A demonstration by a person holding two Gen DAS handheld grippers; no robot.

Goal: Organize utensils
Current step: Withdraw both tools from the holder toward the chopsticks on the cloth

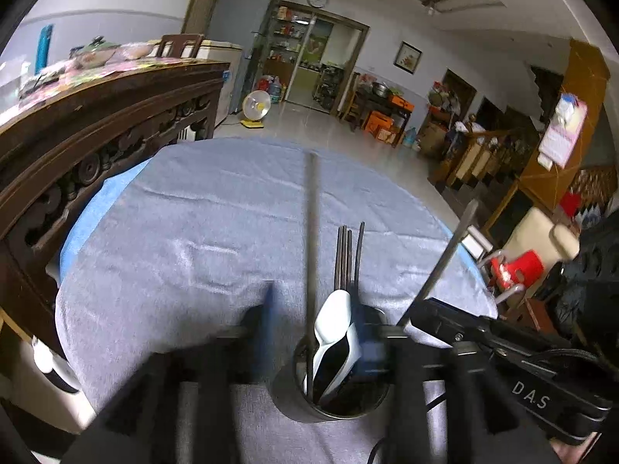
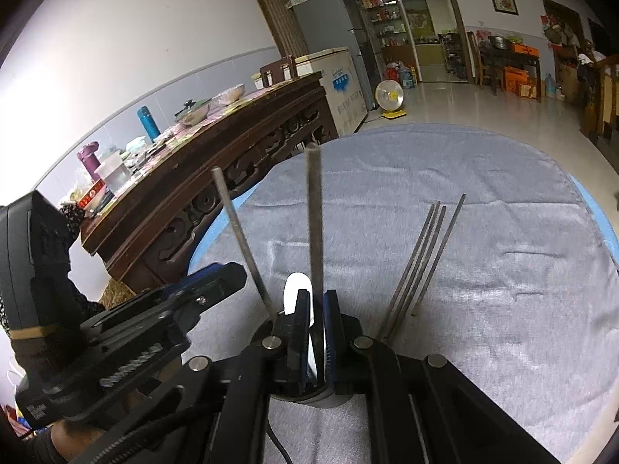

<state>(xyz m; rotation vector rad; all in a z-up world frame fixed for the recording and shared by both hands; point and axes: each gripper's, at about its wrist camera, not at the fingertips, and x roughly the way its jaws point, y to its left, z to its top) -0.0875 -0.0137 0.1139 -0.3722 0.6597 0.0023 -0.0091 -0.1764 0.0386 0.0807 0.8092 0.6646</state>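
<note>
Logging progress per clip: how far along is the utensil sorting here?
Nearly done. A white spoon and four chopsticks already stand in the holder. In hand: a fifth chopstick stands between the fingers of the open left claw, and a sixth chopstick sits loosely inside the right claw. Left: probably just pulling both claws away. No loose utensil shows on the cloth.

left gripper motion-blurred | holder mostly hidden behind right gripper

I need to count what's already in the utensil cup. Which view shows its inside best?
The left wrist view: it looks down into the cup, showing the white spoon and chopsticks. In the right wrist view the right gripper hides most of it.
</note>
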